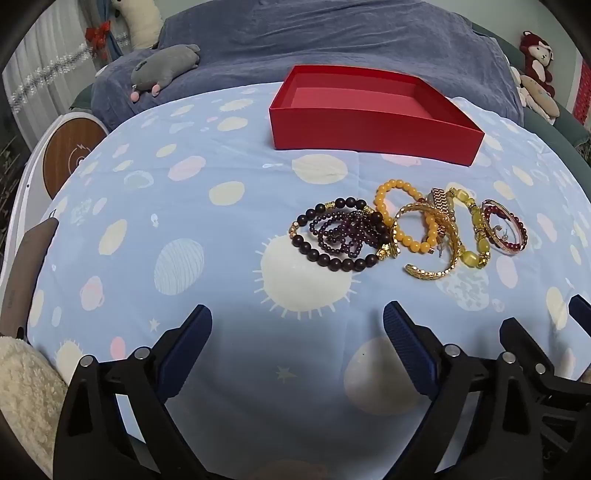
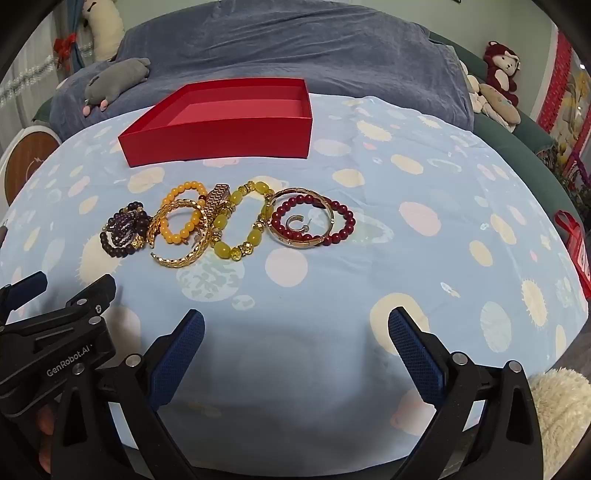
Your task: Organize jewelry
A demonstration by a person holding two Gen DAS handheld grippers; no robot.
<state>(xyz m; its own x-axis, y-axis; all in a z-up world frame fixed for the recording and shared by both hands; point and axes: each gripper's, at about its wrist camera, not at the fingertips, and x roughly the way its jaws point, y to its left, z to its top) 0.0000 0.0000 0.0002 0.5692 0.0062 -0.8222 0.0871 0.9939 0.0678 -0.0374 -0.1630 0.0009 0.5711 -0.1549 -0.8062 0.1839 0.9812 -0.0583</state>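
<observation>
An empty red box (image 1: pixel 373 129) (image 2: pixel 221 138) stands at the far side of the blue spotted cloth (image 1: pixel 184 229) (image 2: pixel 424 258). In front of it lies a row of jewelry: a dark bead bracelet (image 1: pixel 334 258) (image 2: pixel 110 248) with a purple strand inside, an orange bead bracelet (image 1: pixel 400 186) (image 2: pixel 177 236), a gold chain bangle (image 1: pixel 439 266) (image 2: pixel 177 260), a gold watch (image 1: pixel 439 201) (image 2: pixel 216 203), a yellow-green bead bracelet (image 1: pixel 474 221) (image 2: pixel 236 212), and a red bead bracelet (image 1: pixel 504 230) (image 2: pixel 332 221) with a gold bangle. My left gripper (image 1: pixel 297 321) and right gripper (image 2: pixel 295 325) hover open and empty, short of the jewelry.
A grey plush toy (image 1: pixel 162 68) (image 2: pixel 114 79) lies on the blue blanket (image 1: pixel 351 33) behind the box. Stuffed toys (image 1: pixel 535 62) (image 2: pixel 498 74) sit at the far right. A round wooden-topped stand (image 1: pixel 70 155) is at the left. A fleecy sleeve (image 1: pixel 26 398) (image 2: pixel 561 413) shows at the edges.
</observation>
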